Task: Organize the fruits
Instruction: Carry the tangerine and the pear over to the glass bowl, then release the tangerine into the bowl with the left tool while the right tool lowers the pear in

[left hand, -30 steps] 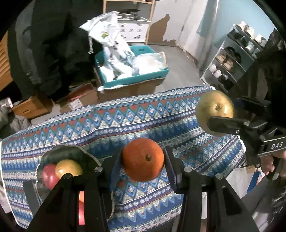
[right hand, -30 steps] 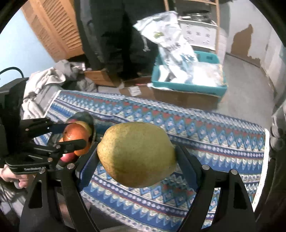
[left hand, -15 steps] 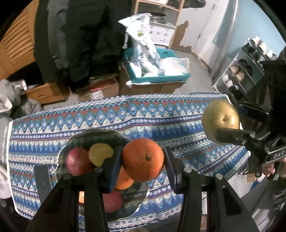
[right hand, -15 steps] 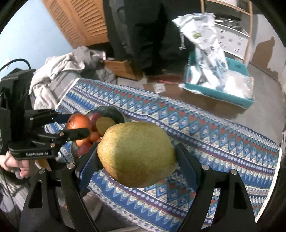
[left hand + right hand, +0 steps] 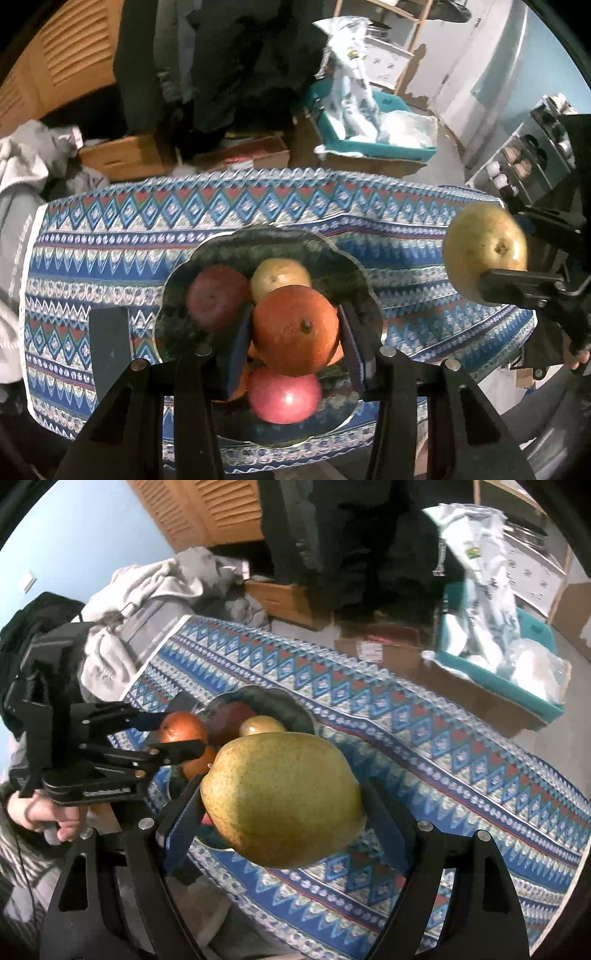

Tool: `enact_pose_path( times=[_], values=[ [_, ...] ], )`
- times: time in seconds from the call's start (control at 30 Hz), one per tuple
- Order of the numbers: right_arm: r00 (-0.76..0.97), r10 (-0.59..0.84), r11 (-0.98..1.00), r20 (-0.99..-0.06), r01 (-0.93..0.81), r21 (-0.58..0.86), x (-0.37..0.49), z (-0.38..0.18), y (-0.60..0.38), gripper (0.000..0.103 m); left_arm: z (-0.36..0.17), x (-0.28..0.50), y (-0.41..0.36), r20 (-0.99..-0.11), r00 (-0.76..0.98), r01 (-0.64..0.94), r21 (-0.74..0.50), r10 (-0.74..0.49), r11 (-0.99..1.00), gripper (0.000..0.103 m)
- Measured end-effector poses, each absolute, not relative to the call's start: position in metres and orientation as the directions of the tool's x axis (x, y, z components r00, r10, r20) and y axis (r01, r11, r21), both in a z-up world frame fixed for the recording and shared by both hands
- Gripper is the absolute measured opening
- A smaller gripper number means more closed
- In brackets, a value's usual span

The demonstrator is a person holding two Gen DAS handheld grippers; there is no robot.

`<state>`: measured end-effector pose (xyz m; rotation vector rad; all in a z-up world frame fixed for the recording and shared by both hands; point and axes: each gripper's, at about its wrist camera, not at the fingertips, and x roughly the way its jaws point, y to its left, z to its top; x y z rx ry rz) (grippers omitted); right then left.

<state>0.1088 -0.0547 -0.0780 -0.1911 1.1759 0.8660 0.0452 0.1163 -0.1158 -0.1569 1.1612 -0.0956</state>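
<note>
My left hand-held gripper (image 5: pixel 295 332) pinches the orange (image 5: pixel 295 329) over the bowl (image 5: pixel 354 266), right one (image 5: pixel 284 805) clamps the pear (image 5: pixel 282 799). Probably lower slowly into a gap, then release.

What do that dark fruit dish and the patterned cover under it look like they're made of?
The dish looks like dark tinted glass, glossy: its scalloped rim catches light and the pattern seems to show through its edge, though glazed ceramic is possible. The cover looks like woven or printed fabric, matt: it drapes over the far edge and has a zigzag trim.
</note>
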Motion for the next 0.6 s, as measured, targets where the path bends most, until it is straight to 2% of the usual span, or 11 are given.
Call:
enact_pose_path(
  times=[0.6],
  values=[
    [0.013,0.442,0.649,-0.897,-0.695,0.310,0.114,-0.133,0.010,0.083,-0.170,0.047,0.132,-0.935,0.305,-0.041,-0.202,-0.180,0.979,0.047]
  ],
)
